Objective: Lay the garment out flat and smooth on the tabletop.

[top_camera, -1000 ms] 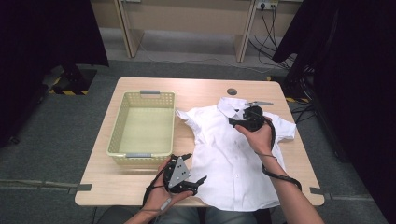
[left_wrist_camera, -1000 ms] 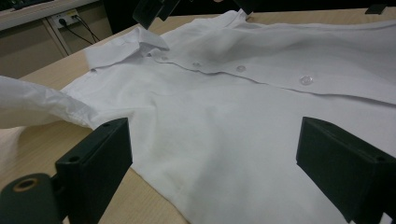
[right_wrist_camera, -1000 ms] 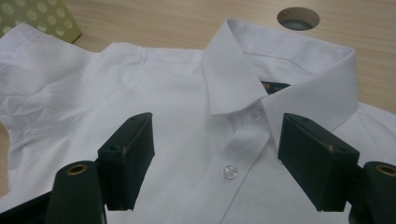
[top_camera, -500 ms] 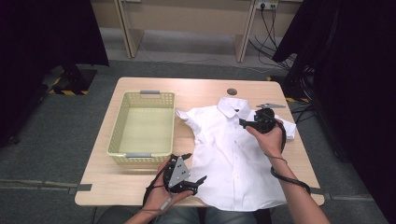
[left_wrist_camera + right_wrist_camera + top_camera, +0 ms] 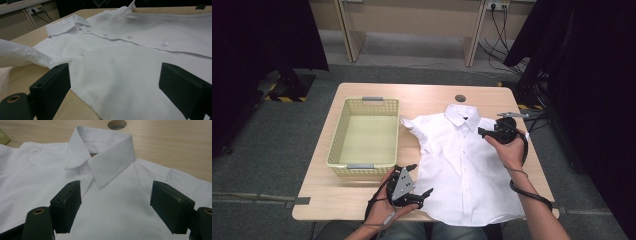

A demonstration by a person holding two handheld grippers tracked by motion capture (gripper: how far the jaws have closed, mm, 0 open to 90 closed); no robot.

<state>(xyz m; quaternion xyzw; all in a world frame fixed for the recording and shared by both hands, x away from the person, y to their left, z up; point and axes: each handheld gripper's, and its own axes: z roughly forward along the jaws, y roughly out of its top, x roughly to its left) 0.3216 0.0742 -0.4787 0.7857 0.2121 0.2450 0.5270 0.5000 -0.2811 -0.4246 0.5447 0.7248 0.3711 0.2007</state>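
Note:
A white short-sleeved shirt lies buttoned and flat on the wooden table, collar at the far end. My left gripper rests at the table's near edge beside the shirt's lower left hem, jaws open. In the left gripper view the shirt spreads out ahead of that open left gripper, with nothing between the pads. My right gripper hovers over the shirt's right shoulder, pointing left. In the right gripper view the collar lies just beyond the open right gripper.
A pale yellow plastic basket stands on the table's left half, nothing inside, close to the shirt's left sleeve. A round cable hole sits behind the collar. Bare wood shows to the right of the shirt. Dark curtains flank the table.
My right gripper has slid to the right, from over the collar to the shirt's right shoulder. The left gripper and the shirt have stayed where they were.

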